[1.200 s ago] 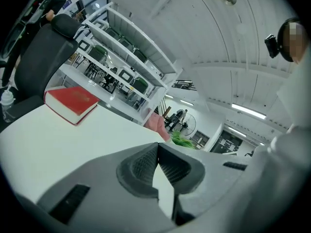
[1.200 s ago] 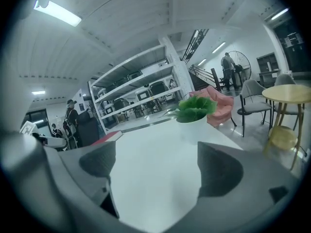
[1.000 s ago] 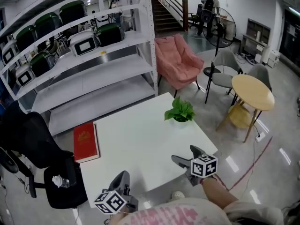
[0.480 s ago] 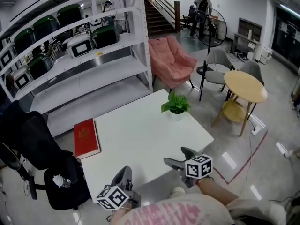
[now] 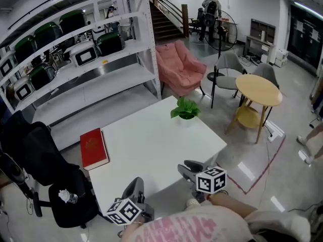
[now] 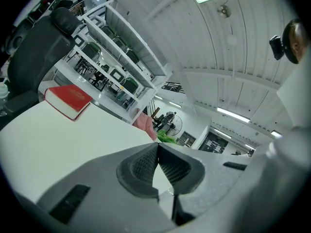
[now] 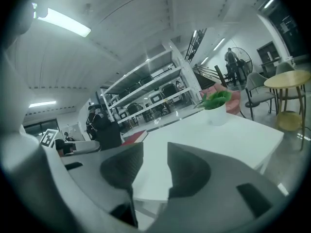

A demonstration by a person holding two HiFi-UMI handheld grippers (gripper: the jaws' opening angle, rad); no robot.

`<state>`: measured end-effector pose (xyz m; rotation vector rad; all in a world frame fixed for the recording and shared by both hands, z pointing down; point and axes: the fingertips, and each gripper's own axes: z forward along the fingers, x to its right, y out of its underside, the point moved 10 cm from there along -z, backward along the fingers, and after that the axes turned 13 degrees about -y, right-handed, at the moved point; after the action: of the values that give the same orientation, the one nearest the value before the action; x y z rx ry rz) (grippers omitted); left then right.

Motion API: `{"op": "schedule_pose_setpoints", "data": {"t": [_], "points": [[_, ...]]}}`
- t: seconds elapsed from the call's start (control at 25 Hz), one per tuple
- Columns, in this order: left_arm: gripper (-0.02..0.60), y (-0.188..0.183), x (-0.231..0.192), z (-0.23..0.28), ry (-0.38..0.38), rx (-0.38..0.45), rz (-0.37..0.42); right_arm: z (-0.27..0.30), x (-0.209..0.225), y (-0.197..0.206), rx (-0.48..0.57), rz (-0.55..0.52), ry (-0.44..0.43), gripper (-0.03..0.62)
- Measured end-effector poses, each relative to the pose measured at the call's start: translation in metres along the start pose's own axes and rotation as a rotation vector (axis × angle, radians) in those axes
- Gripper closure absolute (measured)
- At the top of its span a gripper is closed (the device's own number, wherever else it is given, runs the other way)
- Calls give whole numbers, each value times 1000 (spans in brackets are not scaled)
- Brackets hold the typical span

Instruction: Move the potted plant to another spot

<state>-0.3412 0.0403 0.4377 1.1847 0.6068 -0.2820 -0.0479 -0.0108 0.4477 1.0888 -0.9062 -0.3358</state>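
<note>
Probably light and easy to tip: potted plant (image 5: 185, 110), standing upright near the far corner of the white worktop (image 5: 151, 145), well apart from the red book (image 5: 93, 148) at the left edge. Could equally be the plant's old spot or its new one.

Looks like a small, smooth white pot (image 7: 216, 116) under a soft bunch of green leaves (image 7: 214, 99). Judged stiff and rather slippery at the wall, breakable if ceramic; cannot tell the material. Best taken from the side by the pot wall, just below the rim, never by the foliage, too soft to bear a squeeze. Calls for a span wider than the pot, then a gentle, even press, and a level carry to avoid spilling soil.

On the left gripper (image 5: 134, 185), fingers (image 6: 141, 164) closed tip to tip, holding nothing. On the right gripper (image 5: 189, 168), fingers just drawn in to a narrow gap, nothing between them, hanging at the near edge of the worktop, well short of the plant.
</note>
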Motion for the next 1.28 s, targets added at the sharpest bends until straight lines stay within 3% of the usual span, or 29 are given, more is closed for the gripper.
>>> {"op": "schedule_pose_setpoints", "data": {"t": [0.16,0.32,1.28], "points": [[580,5,1,-10,-15,-3,7,-6,-14,3,2,-44,37,535],[580,8,4,-22,-21,1,34,-15,-22,7,-7,-57,89,586],[580,42,5,-60,-25,-56,20,-65,-34,52,-41,-8,201,586]]}}
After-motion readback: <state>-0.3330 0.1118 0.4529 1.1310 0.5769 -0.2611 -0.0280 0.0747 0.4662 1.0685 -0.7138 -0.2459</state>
